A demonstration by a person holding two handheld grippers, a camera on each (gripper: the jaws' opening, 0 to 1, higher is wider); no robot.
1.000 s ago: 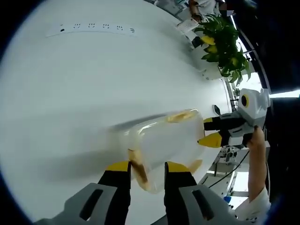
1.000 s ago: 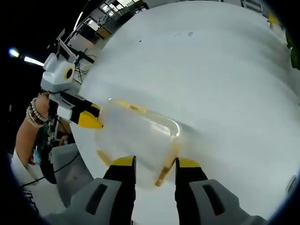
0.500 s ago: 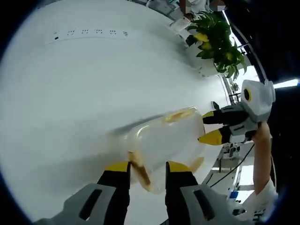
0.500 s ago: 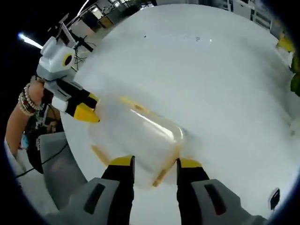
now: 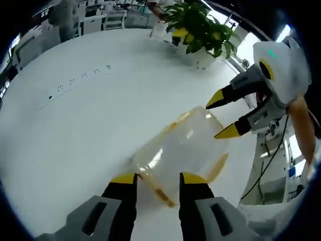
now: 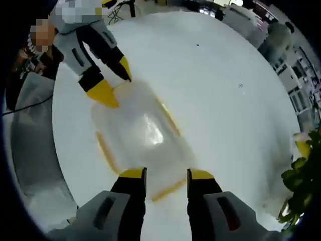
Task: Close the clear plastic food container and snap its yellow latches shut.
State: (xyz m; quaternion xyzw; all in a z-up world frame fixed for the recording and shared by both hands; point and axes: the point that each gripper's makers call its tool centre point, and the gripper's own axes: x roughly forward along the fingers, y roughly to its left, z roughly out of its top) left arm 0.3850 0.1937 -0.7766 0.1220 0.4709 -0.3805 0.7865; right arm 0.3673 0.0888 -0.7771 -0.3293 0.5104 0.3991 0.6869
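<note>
The clear food container (image 5: pixel 183 150) is seen lying on the white table (image 5: pixel 75 130), caught between the two grippers at its opposite ends. In the left gripper view, the left gripper (image 5: pixel 157 179) is held low over the table, its yellow-tipped jaws parted and set to either side of the container's near end, where a yellow latch (image 5: pixel 155 188) is seen between them. Whether the jaws actually press on the plastic cannot be told. At the far end, the right gripper (image 5: pixel 223 118) is brought in from the right, tilted downward, its two yellow tips spread apart and placed right at the container's edge.

In the right gripper view the same scene is mirrored: the right gripper (image 6: pixel 165 174) is poised over the near short end, jaws apart, with a yellow latch (image 6: pixel 163 191) lying just beyond and between the tips. The container (image 6: pixel 140 135) is stretched away toward the left gripper (image 6: pixel 113 80), which is angled down from the upper left with its tips at the far rim. Yellow latches are made out along both long sides too. Whether the lid is fully seated cannot be judged.

Around the work, a leafy green plant (image 5: pixel 200 25) is noted at the table's far edge, and a white power strip (image 5: pixel 77 83) is laid well apart from the container.
</note>
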